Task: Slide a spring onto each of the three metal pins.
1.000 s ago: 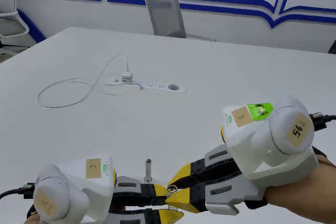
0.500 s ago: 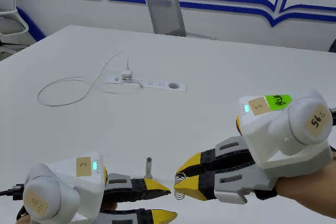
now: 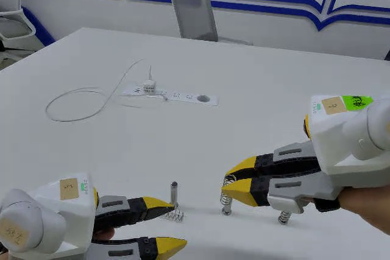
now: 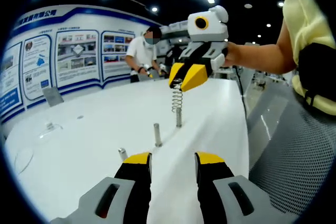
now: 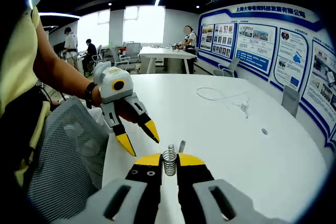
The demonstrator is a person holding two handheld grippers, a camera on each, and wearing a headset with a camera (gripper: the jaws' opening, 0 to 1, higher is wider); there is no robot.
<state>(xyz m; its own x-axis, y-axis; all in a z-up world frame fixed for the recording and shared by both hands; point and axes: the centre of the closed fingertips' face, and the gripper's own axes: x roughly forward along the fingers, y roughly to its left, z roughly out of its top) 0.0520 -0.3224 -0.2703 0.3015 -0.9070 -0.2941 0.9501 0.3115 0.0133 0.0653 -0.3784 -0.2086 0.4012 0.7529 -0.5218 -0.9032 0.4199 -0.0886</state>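
White table (image 3: 256,89). Right gripper (image 3: 230,179) at 3 o'clock, jaws pinched on a spring (image 3: 226,198) that stands upright, its lower end over a second pin (image 4: 178,120). Left gripper (image 3: 178,226) at 7 o'clock, jaws apart, holding nothing. Bare pin (image 3: 174,192) stands upright between the grippers. Loose spring (image 3: 175,214) lies at its foot, 6 o'clock. Third spring (image 3: 283,217) stands under the right gripper, 4 o'clock.
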